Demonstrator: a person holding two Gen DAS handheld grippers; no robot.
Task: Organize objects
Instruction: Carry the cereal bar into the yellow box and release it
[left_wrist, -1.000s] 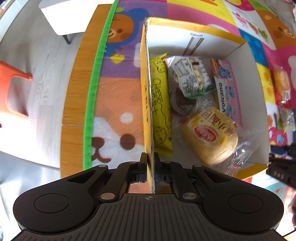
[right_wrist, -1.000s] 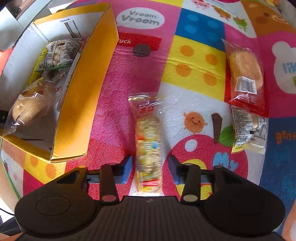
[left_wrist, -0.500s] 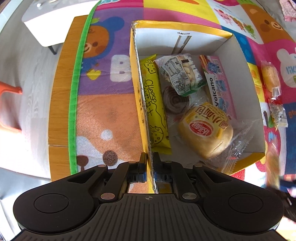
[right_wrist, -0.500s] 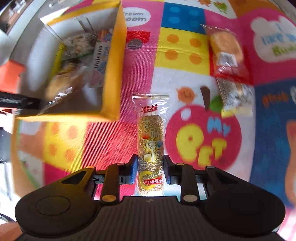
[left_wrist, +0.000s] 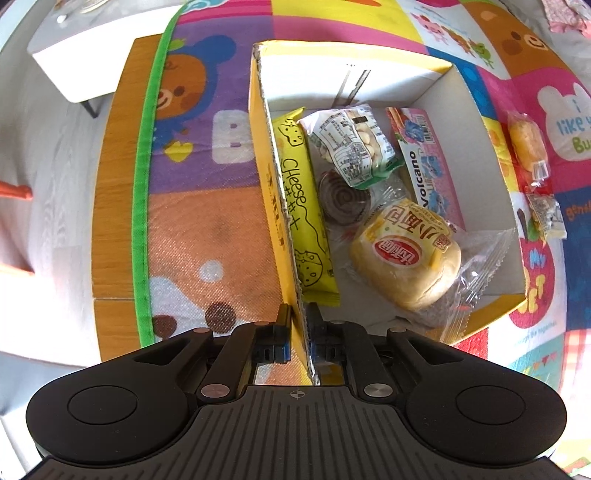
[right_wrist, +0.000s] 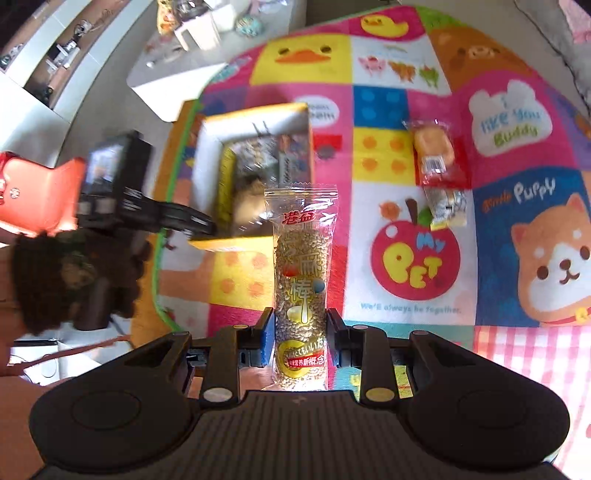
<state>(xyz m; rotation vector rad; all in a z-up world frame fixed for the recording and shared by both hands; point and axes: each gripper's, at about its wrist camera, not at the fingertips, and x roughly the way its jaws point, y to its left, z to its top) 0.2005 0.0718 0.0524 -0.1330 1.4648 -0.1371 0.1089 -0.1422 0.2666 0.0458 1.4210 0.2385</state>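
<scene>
The sesame stick packet (right_wrist: 301, 284) stands lengthwise between the 2 fingers of the right gripper (right_wrist: 300, 332), clamped at its lower half, its crimped top pointing away over the play mat (right_wrist: 413, 321). The packet hangs above the mat, just right of the near corner of the yellow box (left_wrist: 275, 206).

The left gripper (left_wrist: 298, 325) is pinched tight on the left wall of that box, 1 finger outside and 1 inside, at the near end of the wall.

Only the left wrist view shows the box contents sharply: a yellow cheese packet (left_wrist: 303, 206) along the left wall, a nut bag (left_wrist: 351, 146), a pink Volcano pack (left_wrist: 428, 166), a spiral cake (left_wrist: 341, 201) and a wrapped bun (left_wrist: 406, 258) near the front. In the right wrist view the box (right_wrist: 255, 177) is blurred, and the left gripper (right_wrist: 147, 210) appears as a dark body at its near left edge.

To the right on the mat lie 2 more snacks, a red-wrapped cake (right_wrist: 434, 151) and a small packet (right_wrist: 445, 206) just nearer. A white table (left_wrist: 74, 48) stands beyond the mat's far left corner.
</scene>
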